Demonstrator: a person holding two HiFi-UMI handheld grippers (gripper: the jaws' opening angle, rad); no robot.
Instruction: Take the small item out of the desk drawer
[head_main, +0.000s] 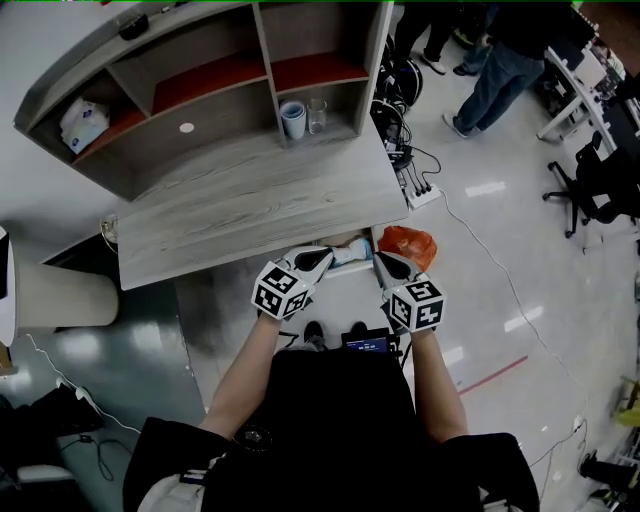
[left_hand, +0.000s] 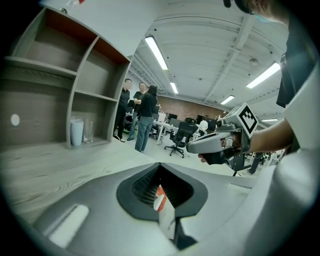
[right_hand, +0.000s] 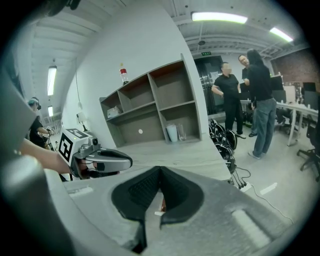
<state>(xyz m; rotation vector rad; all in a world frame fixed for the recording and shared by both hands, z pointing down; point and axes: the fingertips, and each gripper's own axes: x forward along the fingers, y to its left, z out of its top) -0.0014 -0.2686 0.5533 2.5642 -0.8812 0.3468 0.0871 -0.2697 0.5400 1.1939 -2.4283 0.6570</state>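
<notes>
The desk (head_main: 250, 205) top lies bare up to the shelf unit (head_main: 268, 60) along its far edge; cups (head_main: 294, 120) fill its lower right compartment.

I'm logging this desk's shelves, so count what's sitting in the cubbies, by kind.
Cup: 1
Glass: 1
White pack: 1
Total: 3

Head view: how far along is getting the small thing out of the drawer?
Done: the drawer looks pulled out from under the desk. In hand: the left gripper and right gripper flank it, jaws together, neither clearly holding anything. Left: the pale small item seems still inside, to be lifted out.
</notes>
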